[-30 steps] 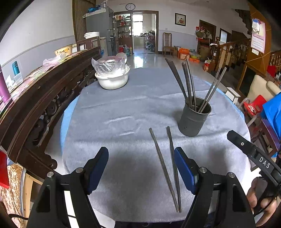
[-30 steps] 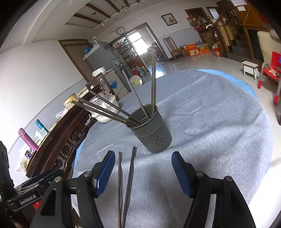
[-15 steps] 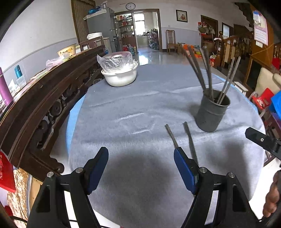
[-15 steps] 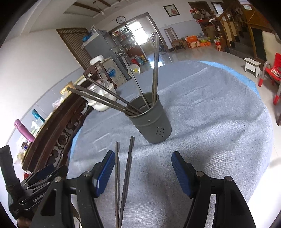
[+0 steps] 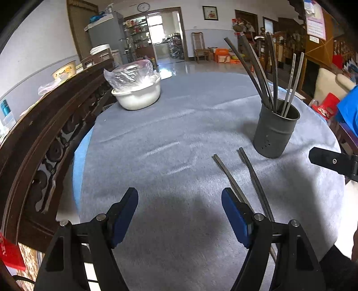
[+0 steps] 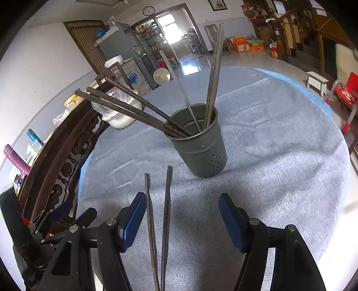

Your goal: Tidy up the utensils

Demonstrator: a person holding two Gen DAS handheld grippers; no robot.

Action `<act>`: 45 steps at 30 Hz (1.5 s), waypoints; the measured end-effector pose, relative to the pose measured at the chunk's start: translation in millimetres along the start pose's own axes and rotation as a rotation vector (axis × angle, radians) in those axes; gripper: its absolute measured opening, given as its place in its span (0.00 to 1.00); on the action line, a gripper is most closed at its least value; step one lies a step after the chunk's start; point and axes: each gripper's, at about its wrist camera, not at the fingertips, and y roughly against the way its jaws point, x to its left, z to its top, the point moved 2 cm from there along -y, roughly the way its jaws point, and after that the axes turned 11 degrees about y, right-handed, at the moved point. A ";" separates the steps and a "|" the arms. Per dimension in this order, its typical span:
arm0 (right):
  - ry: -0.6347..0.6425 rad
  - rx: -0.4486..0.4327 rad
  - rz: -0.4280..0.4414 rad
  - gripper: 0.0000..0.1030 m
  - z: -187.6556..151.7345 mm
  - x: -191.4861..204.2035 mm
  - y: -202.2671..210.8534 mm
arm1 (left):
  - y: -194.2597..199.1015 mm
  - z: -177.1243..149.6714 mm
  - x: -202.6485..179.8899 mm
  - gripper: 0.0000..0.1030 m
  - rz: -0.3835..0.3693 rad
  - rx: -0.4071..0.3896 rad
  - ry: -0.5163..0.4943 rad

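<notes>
Loose chopsticks' near ends cut off

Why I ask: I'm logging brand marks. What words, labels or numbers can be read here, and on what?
No text here reads clearly enough to quote.
Red tag, left wrist view: white letters, cut off and blurred.
Wall clock: numerals too small.
Wall poster: print too small.
White cabinet, right wrist view: blue print blurred.
</notes>
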 end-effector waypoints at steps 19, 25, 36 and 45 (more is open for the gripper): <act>0.098 -0.017 -0.108 0.68 12.1 36.0 9.0 | -20.7 28.8 6.7 0.75 -0.081 -0.002 -0.069; 0.151 -0.023 -0.096 0.68 5.6 46.0 11.1 | -18.6 19.3 14.0 0.75 -0.033 0.010 -0.068; 0.083 -0.049 0.085 0.68 16.4 25.6 5.4 | 20.3 -3.6 48.6 0.75 0.191 0.004 0.105; 0.060 -0.074 0.157 0.68 -9.5 -18.8 35.4 | 49.6 -7.1 -2.6 0.75 0.227 -0.001 0.110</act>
